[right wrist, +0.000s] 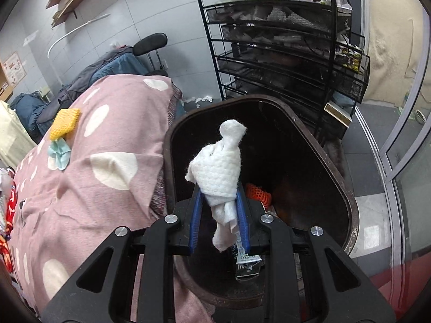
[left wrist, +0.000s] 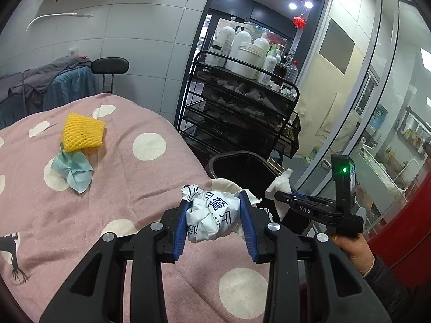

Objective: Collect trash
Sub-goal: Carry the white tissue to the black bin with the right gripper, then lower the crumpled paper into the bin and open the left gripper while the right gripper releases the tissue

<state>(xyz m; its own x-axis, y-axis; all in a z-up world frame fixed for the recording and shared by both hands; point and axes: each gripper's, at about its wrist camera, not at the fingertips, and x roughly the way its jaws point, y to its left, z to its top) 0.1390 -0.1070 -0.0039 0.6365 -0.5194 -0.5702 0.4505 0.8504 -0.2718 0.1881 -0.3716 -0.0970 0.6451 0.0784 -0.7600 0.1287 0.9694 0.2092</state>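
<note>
My left gripper (left wrist: 214, 200) is shut on a crumpled white printed wrapper (left wrist: 212, 216), held over the edge of the pink dotted blanket (left wrist: 134, 188). My right gripper (right wrist: 218, 192) is shut on a white textured cloth wipe (right wrist: 218, 169), which hangs over the open dark trash bin (right wrist: 347, 188); the same gripper (left wrist: 272, 197) and wipe (left wrist: 280, 185) show in the left wrist view beside the bin (left wrist: 215, 162). A yellow foam net (left wrist: 83, 132) and a pale blue tissue (left wrist: 72, 172) lie on the blanket. Inside the bin lie an orange net (right wrist: 258, 193) and a silver packet (right wrist: 247, 265).
A black wire cart (left wrist: 242, 107) loaded with white bottles stands behind the bin. A black stool (left wrist: 110, 66) and piled clothes sit beyond the bed. Glass partition (left wrist: 377, 107) to the right. A person's hand (left wrist: 353, 253) holds the right gripper.
</note>
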